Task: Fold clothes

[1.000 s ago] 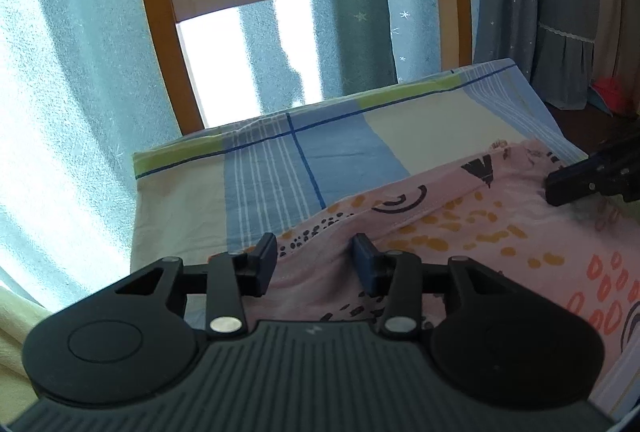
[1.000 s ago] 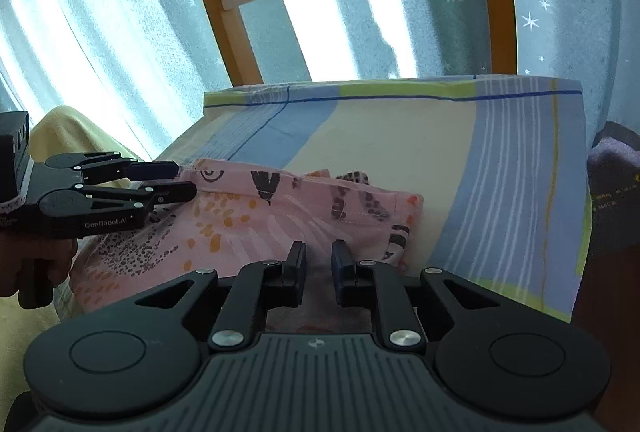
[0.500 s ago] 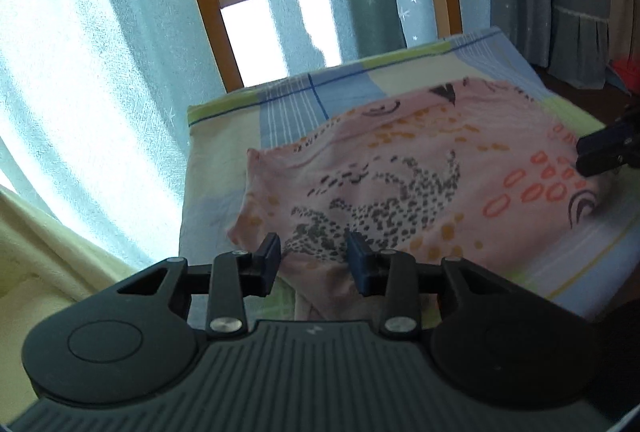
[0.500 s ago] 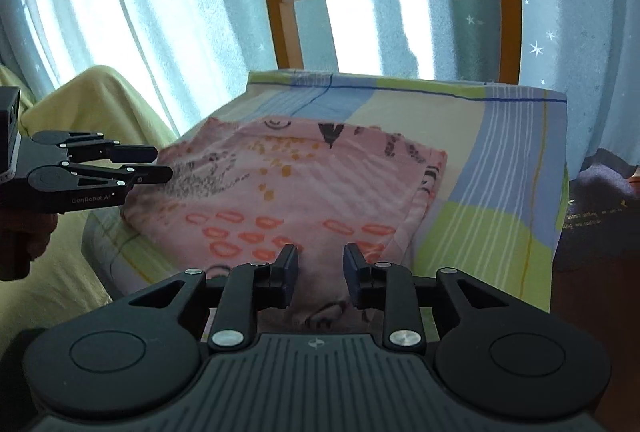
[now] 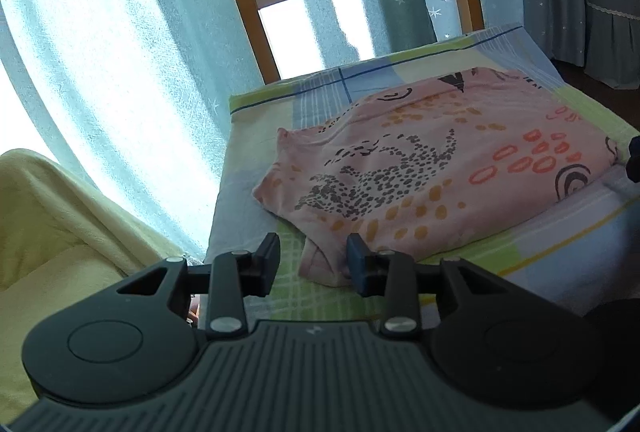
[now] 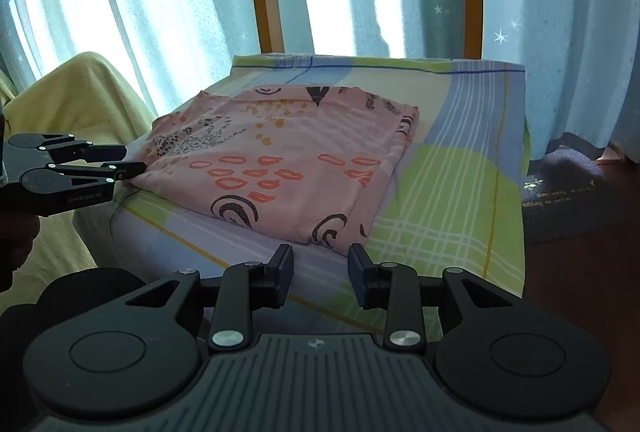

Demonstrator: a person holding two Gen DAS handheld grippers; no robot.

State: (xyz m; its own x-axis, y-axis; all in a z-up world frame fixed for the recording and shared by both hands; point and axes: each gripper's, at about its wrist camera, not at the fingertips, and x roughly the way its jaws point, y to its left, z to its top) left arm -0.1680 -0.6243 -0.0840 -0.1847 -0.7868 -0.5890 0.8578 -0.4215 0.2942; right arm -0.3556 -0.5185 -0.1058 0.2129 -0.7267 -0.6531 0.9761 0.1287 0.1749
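Observation:
A pink patterned garment (image 5: 432, 160) lies folded into a flat rectangle on the checked seat cover of a chair (image 5: 332, 96). It also shows in the right wrist view (image 6: 288, 160). My left gripper (image 5: 313, 264) is open and empty, just short of the garment's near left corner. It appears from the side in the right wrist view (image 6: 120, 160), beside the garment's left edge. My right gripper (image 6: 320, 274) is open and empty, just short of the garment's near right corner.
The chair has a wooden back frame (image 6: 264, 8) with a white panel. Light blue star curtains (image 5: 120, 52) hang behind. A yellow blanket (image 5: 52, 232) lies to the left. A dark mat (image 6: 568, 192) lies on the floor to the right.
Both grippers have pulled back from the garment and opened wider. The garment, which they hovered over a second ago, now lies flat and released on the seat.

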